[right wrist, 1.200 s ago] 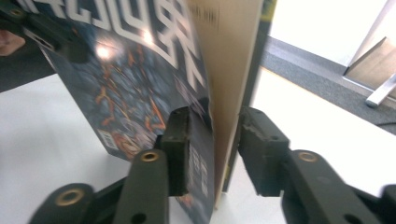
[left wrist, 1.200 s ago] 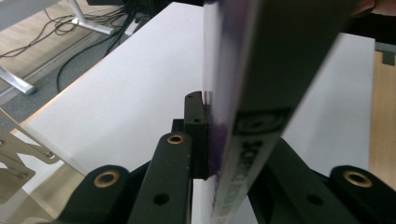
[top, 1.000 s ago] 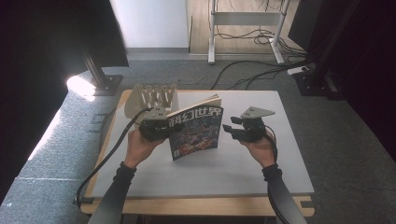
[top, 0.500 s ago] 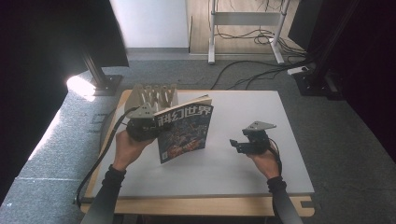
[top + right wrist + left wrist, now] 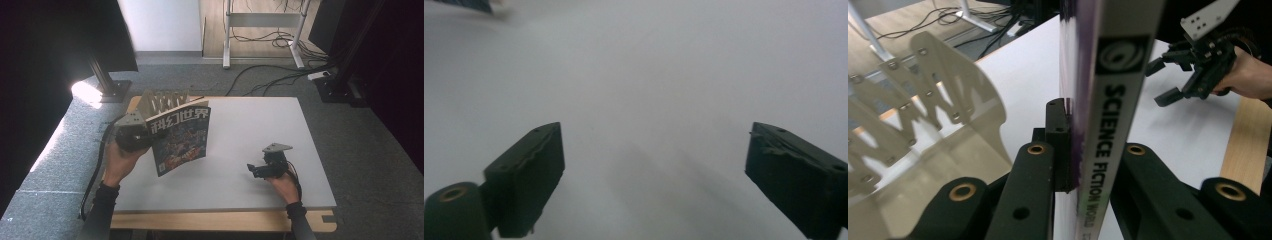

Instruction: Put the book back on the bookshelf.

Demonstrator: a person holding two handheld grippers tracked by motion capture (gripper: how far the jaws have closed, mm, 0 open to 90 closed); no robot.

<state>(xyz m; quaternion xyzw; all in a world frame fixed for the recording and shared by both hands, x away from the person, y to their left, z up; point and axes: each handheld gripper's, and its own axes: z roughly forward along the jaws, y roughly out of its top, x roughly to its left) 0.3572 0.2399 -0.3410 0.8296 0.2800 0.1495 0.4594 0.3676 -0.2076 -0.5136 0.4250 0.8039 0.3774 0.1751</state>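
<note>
A magazine [image 5: 181, 137] with a colourful cover and Chinese title stands upright above the left of the white table [image 5: 260, 125]. My left gripper [image 5: 136, 139] is shut on its spine side. In the left gripper view both jaws clamp the spine [image 5: 1108, 90], printed "SCIENCE FICTION WORLD", at my left gripper [image 5: 1093, 150]. My right gripper [image 5: 256, 170] sits low over the table at the near right, apart from the magazine. Its jaws have just been opening, and they stand wide in the right gripper view [image 5: 654, 170] with nothing between them. It also appears beyond the spine [image 5: 1193, 70].
A slotted wooden rack [image 5: 162, 102] stands at the table's back left corner, close behind the magazine, and the same rack [image 5: 923, 90] is in the left gripper view. The table's wooden front edge [image 5: 220, 221] runs below the hands. Cables and a metal stand [image 5: 260, 30] lie on the floor beyond.
The left hand has carried the magazine leftward, toward the rack. The right gripper has left the magazine's right edge, sunk to the table nearer the front, and its jaws have spread.
</note>
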